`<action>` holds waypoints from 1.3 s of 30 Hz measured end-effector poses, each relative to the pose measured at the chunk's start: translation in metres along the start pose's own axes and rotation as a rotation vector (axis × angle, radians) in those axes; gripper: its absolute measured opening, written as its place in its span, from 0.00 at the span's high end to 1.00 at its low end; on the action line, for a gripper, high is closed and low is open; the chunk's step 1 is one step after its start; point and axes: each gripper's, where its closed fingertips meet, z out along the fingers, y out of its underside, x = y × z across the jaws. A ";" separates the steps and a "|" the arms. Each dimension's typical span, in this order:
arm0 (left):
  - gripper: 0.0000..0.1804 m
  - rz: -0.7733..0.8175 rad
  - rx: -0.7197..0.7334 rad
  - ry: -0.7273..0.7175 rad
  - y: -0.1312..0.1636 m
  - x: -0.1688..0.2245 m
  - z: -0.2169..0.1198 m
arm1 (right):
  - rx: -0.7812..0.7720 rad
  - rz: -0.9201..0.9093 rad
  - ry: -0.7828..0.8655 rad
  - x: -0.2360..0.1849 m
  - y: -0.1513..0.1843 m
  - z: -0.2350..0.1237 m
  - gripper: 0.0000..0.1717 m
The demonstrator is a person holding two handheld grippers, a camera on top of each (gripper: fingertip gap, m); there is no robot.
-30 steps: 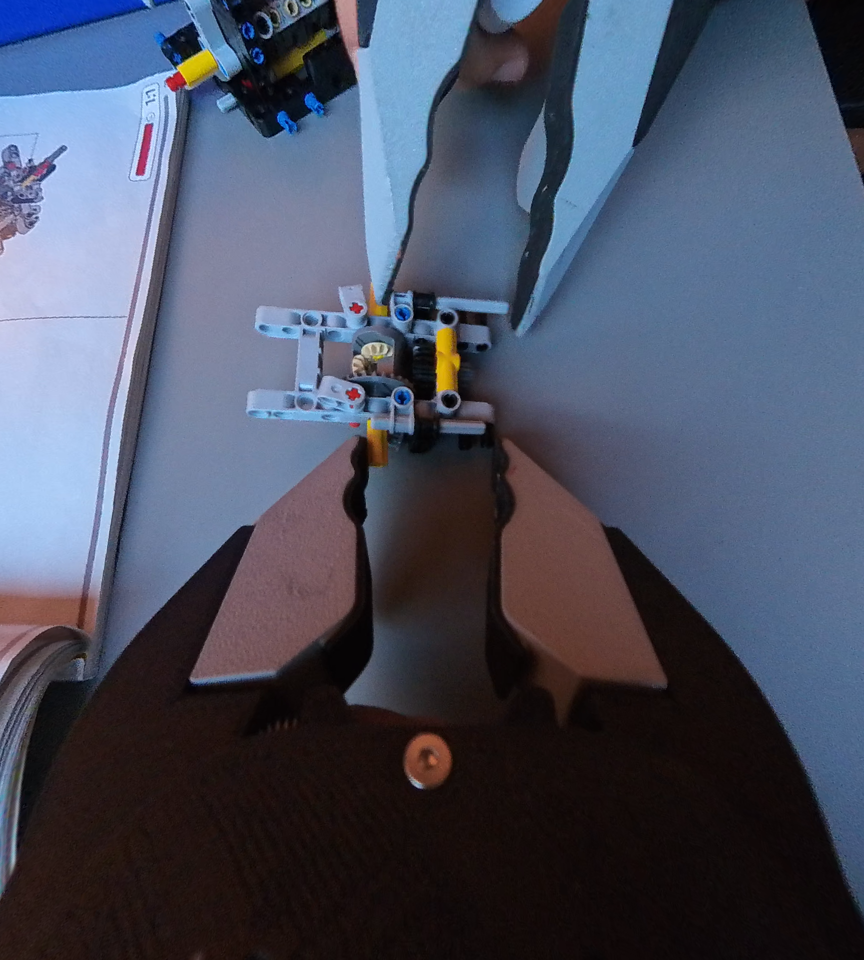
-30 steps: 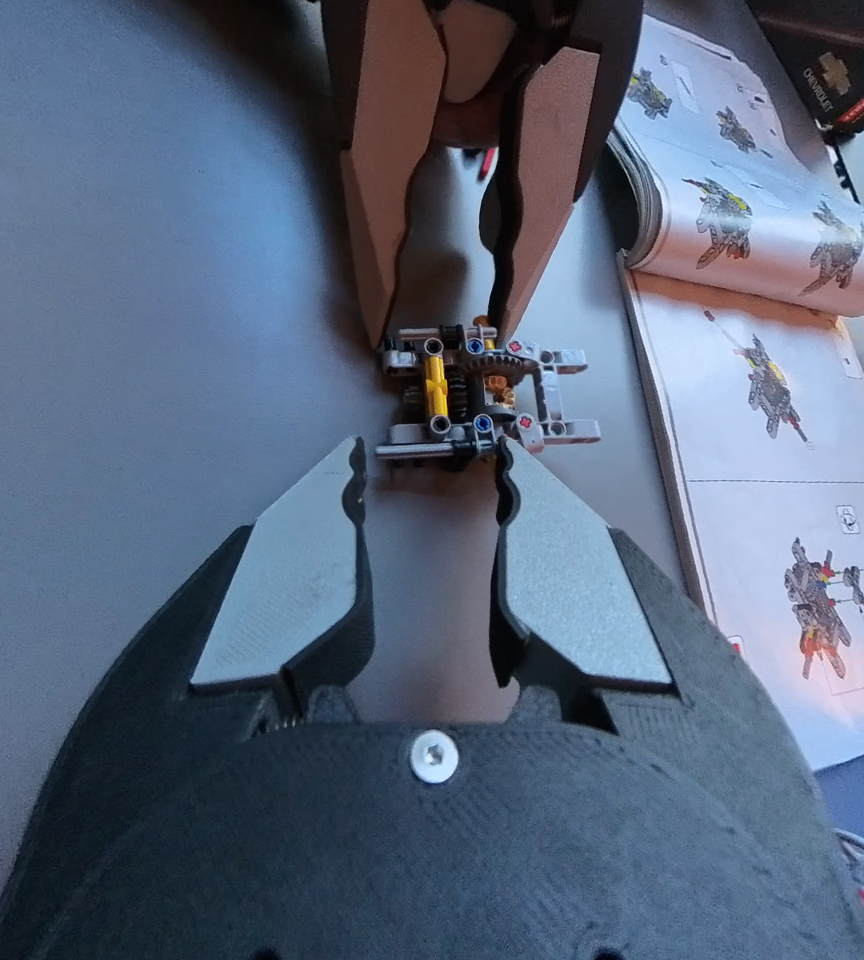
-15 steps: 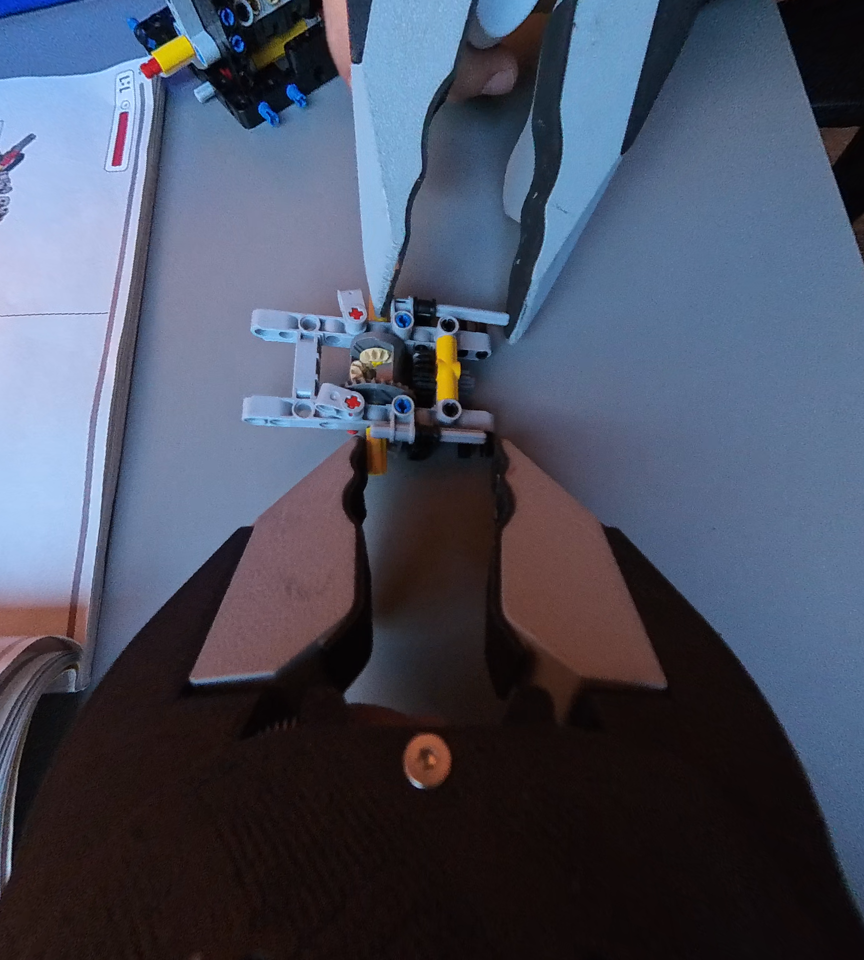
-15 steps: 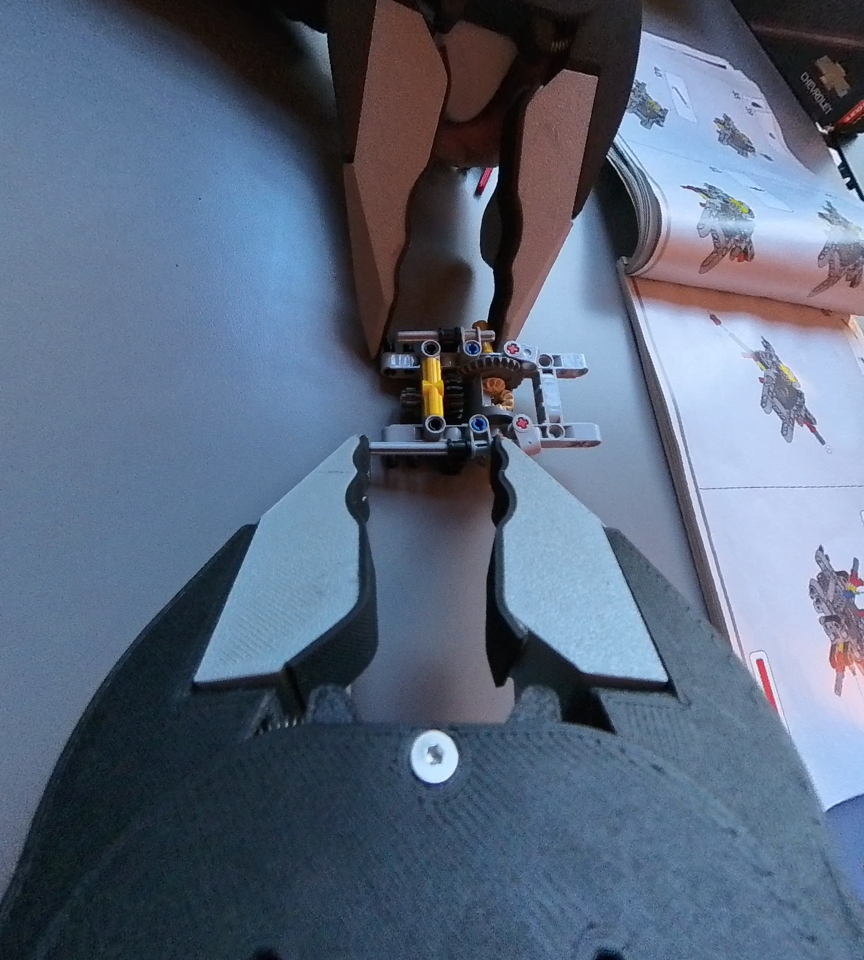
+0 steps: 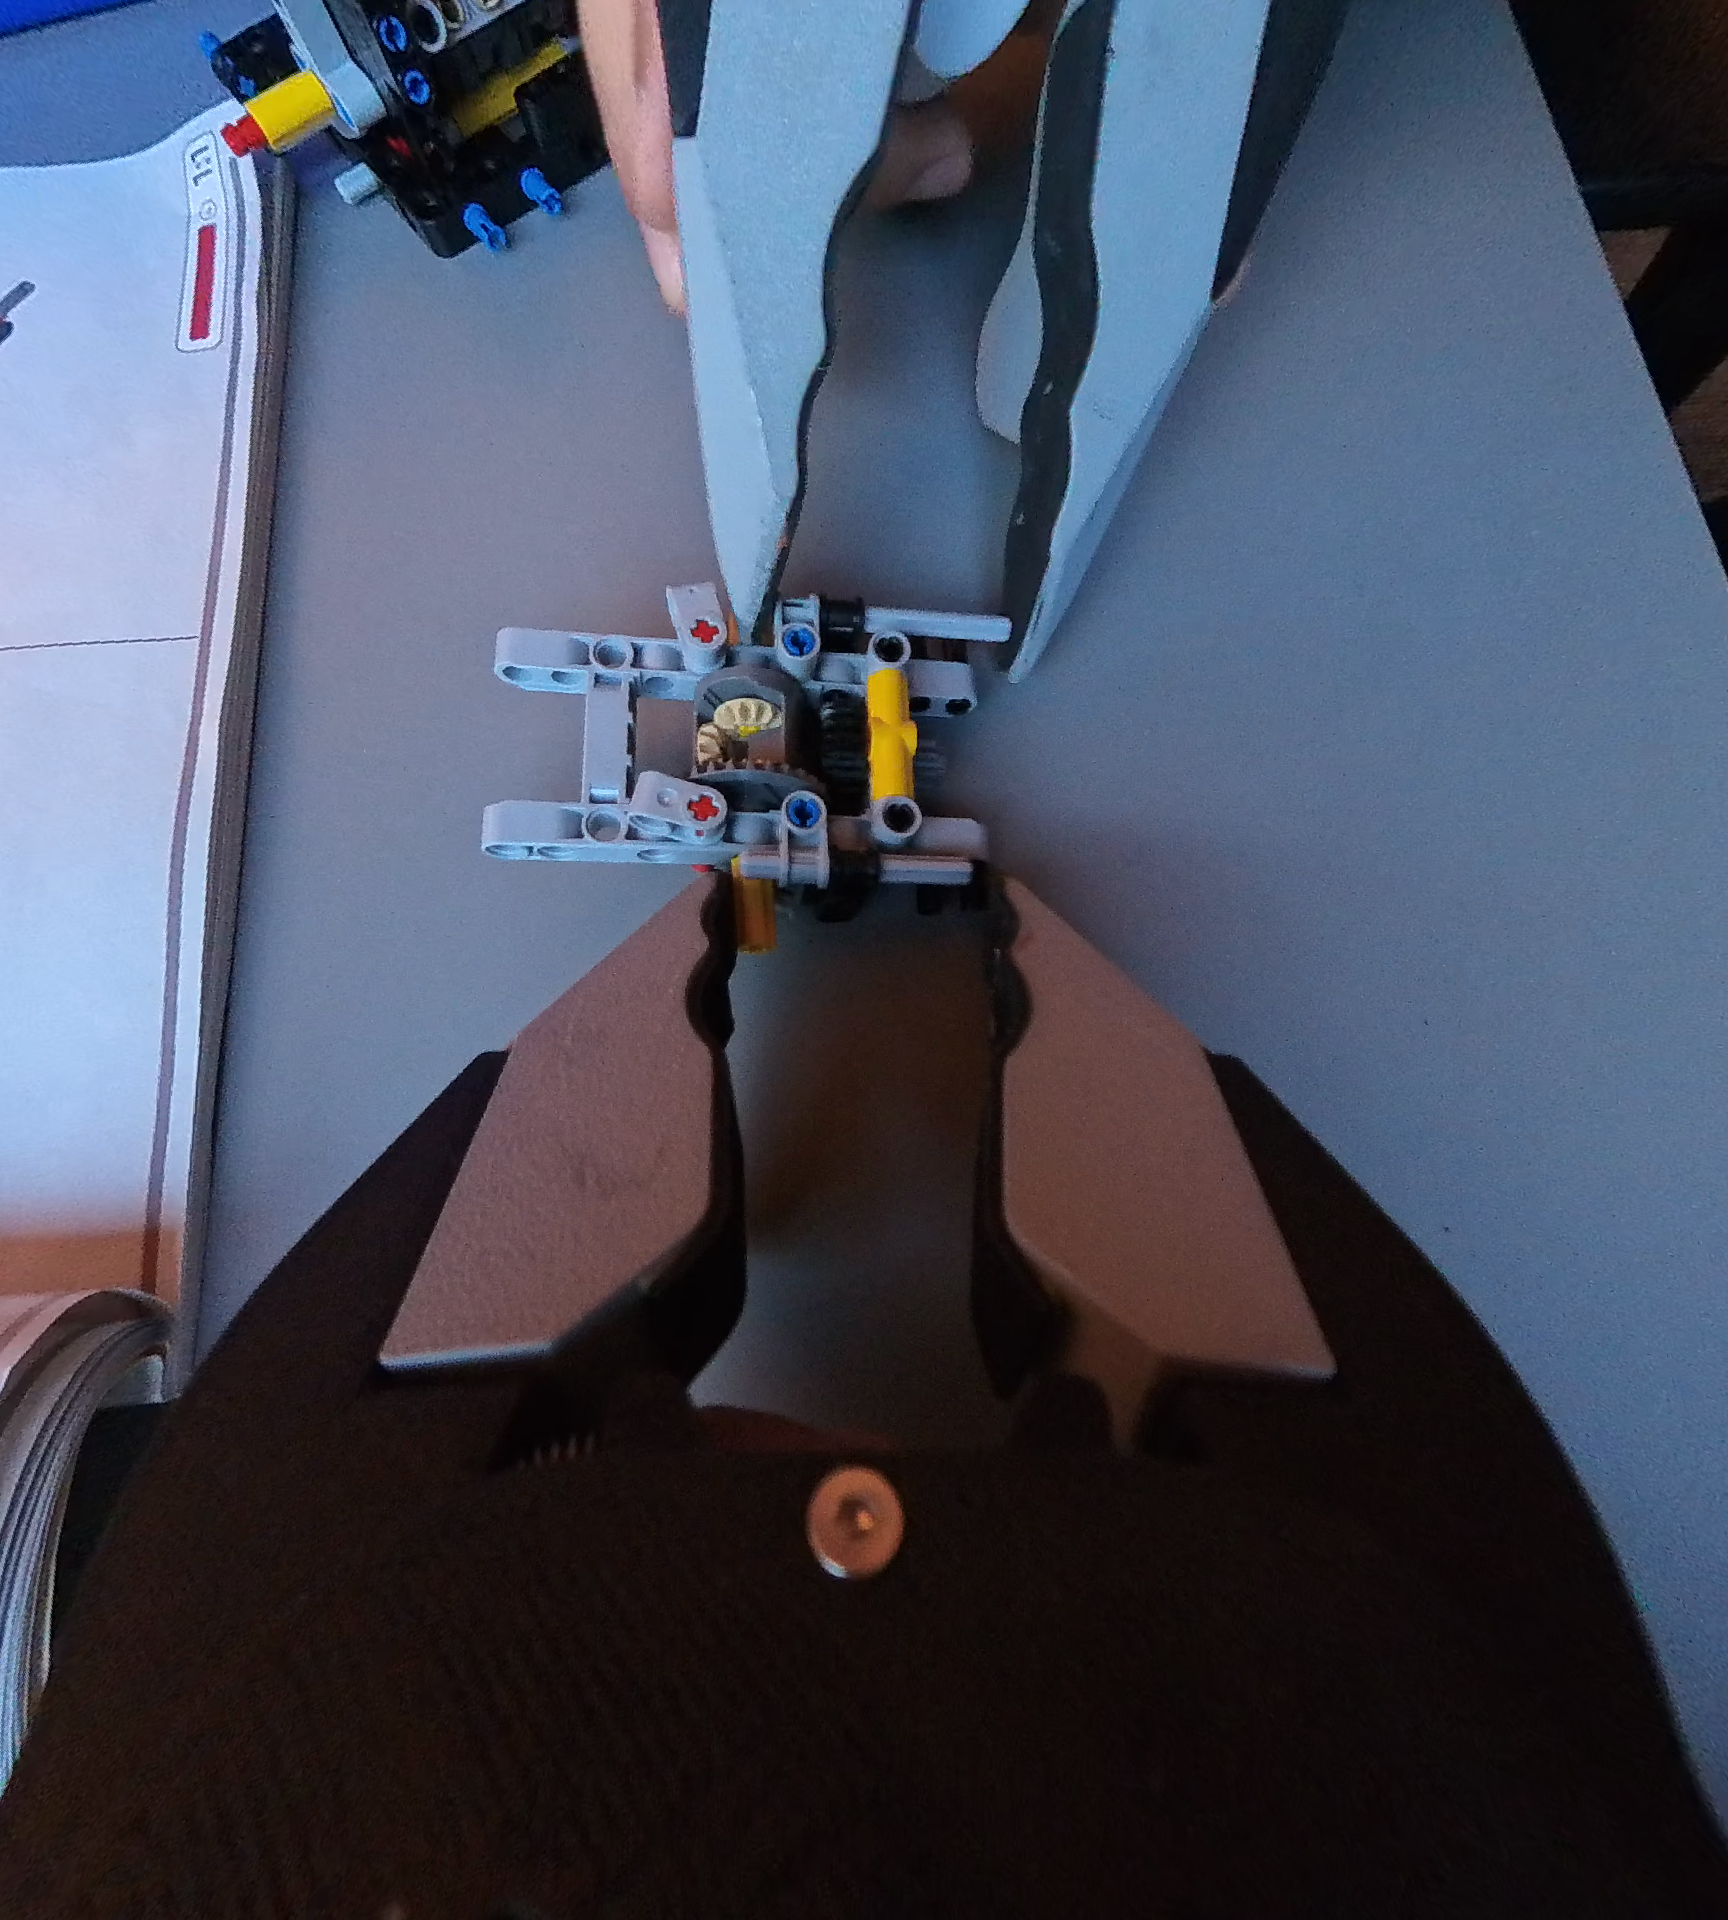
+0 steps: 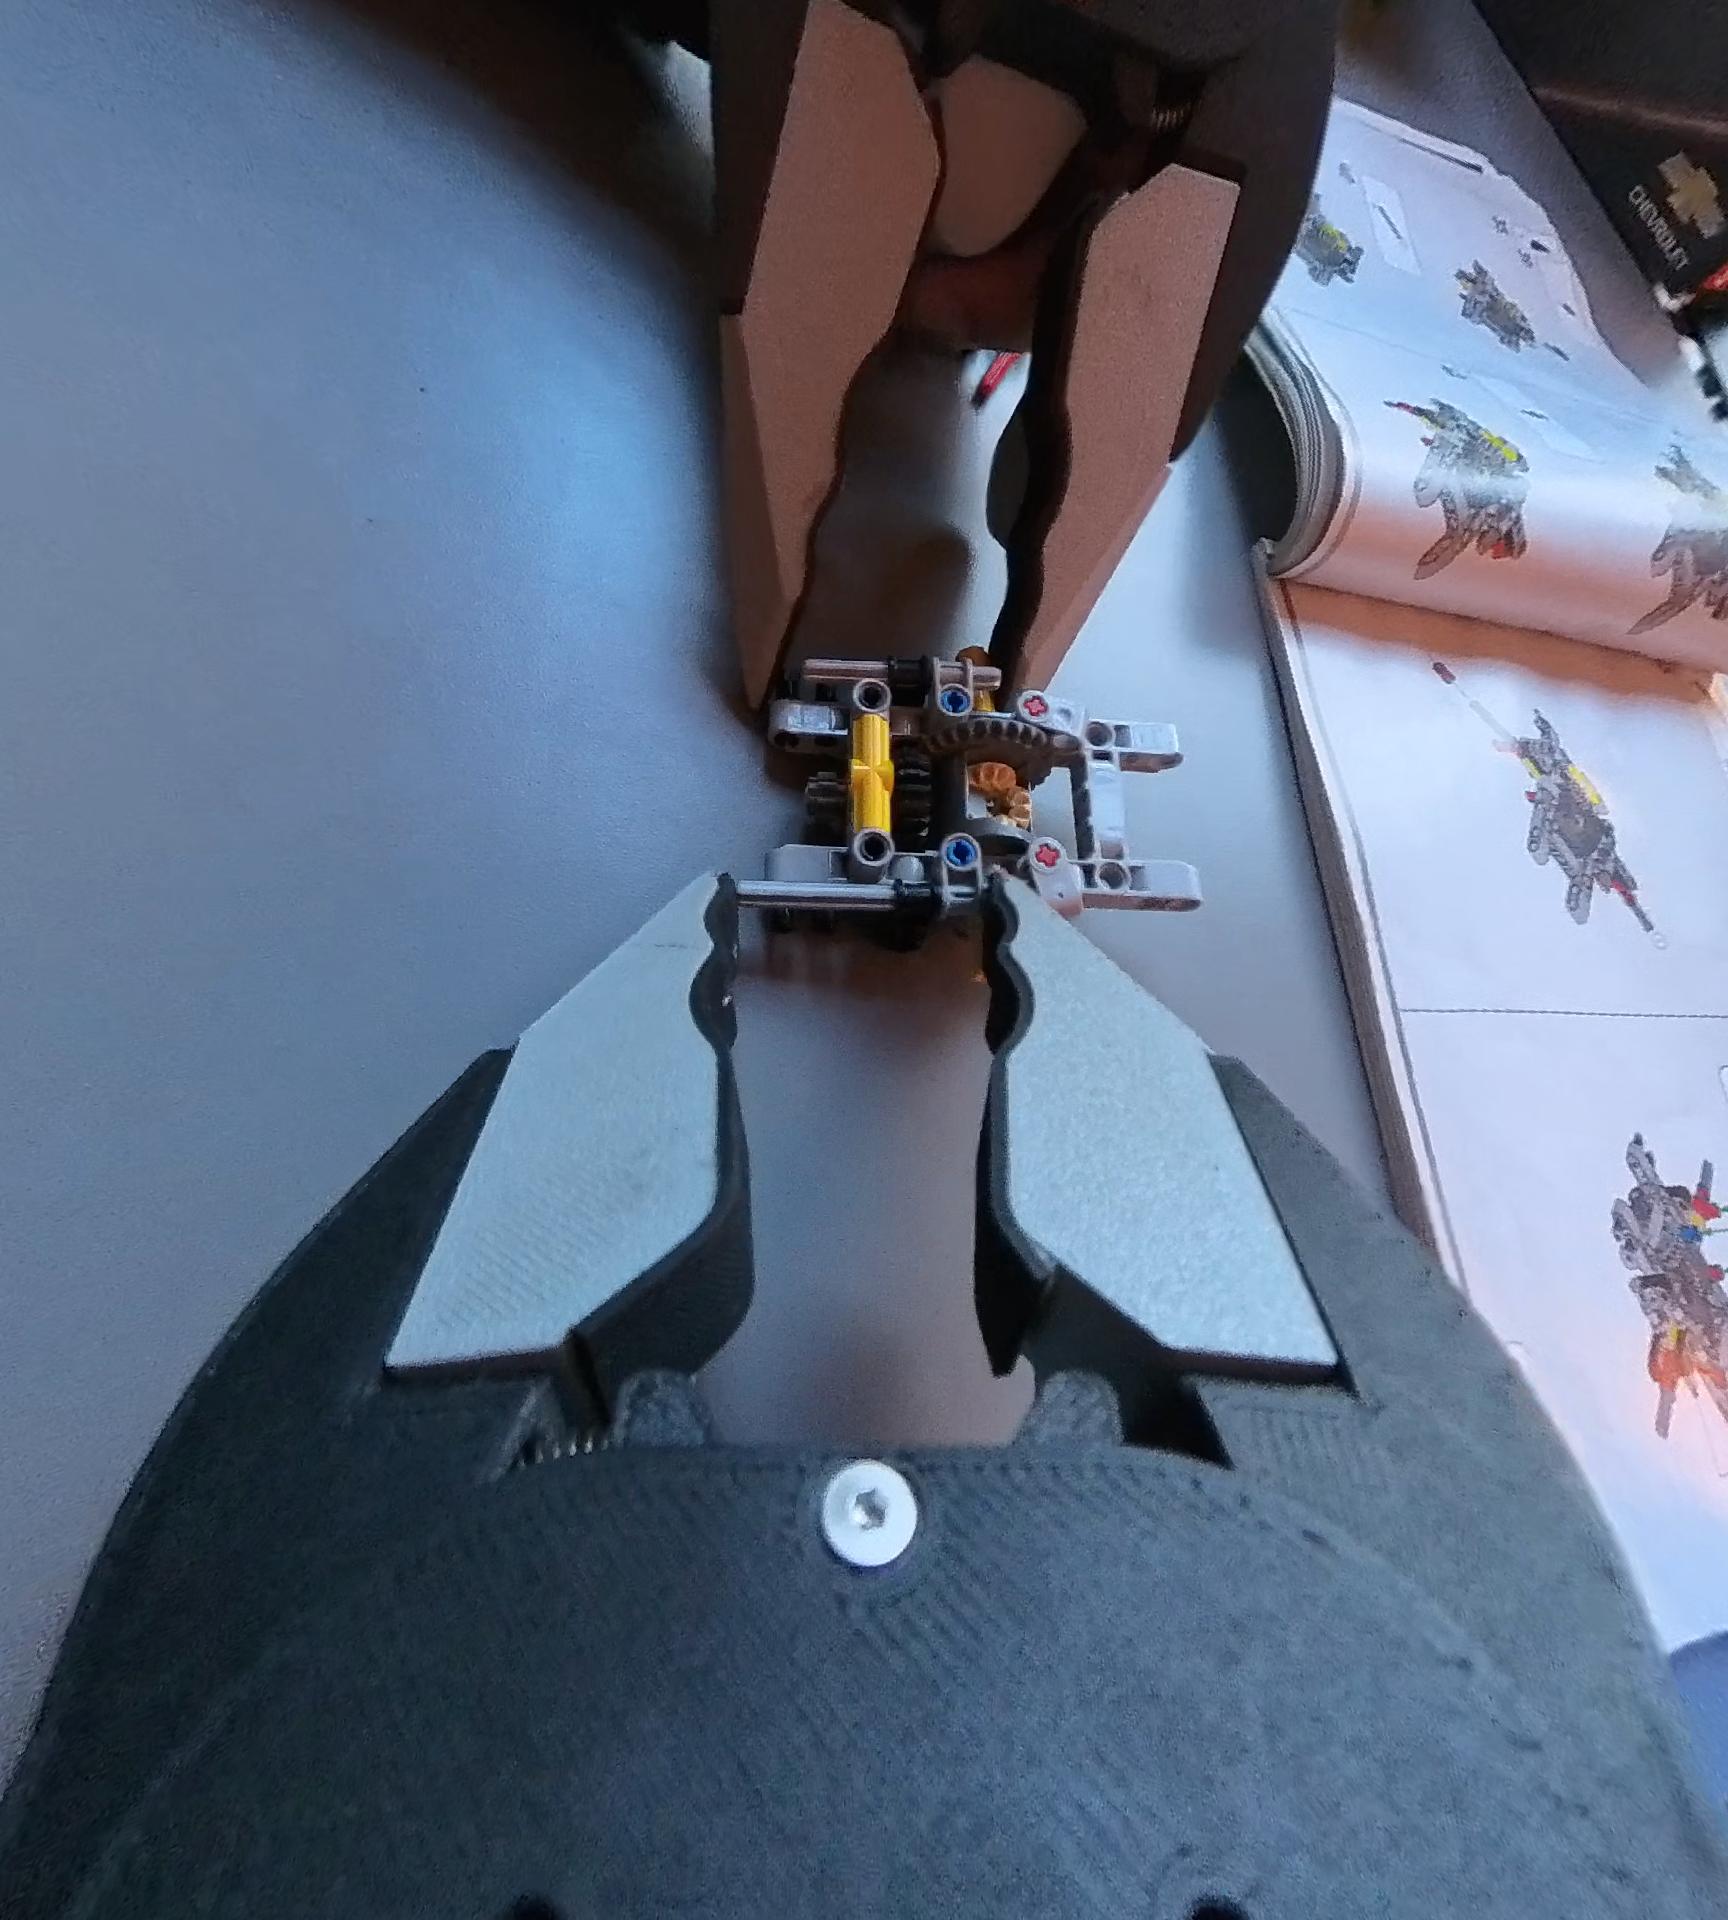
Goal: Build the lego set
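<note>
A small grey toy-brick gear assembly (image 5: 735, 743) with a yellow connector, black and tan gears and blue pins lies flat on the grey worktop (image 5: 1359, 935), caught between two hand-held grippers that face each other across it. The left gripper (image 5: 855, 899), with tan fingers, has its jaws spread about the assembly's near edge, where a grey axle and an orange-yellow peg sit between the tips; whether the pads press on it cannot be told. The right gripper (image 6: 860, 899), with grey fingers, meets the opposite edge the same way, its tips at either end of a grey axle there, contact likewise unclear.

An open white instruction booklet (image 5: 60, 727) with printed model diagrams lies alongside on the worktop, its turned pages curled over. A larger black brick model (image 5: 434, 114) with yellow, red and blue parts stands beyond the booklet, cut off by the frame's edge. A dark box (image 6: 1691, 177) sits in a far corner, only partly seen. A person's fingers show behind the grey gripper.
</note>
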 end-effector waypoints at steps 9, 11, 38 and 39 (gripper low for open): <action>0.75 -0.010 0.004 0.007 0.000 0.000 -0.001 | 0.000 0.028 -0.020 0.000 0.000 0.000 0.74; 0.75 -0.016 0.005 0.011 0.000 0.000 -0.001 | 0.000 0.032 -0.021 0.001 0.000 0.000 0.74; 0.75 -0.021 0.005 0.009 0.002 -0.002 -0.003 | 0.003 0.016 0.003 0.008 0.000 0.004 0.77; 0.75 -0.019 0.003 0.003 0.002 -0.003 -0.003 | -0.001 -0.002 0.019 0.008 0.000 0.004 0.78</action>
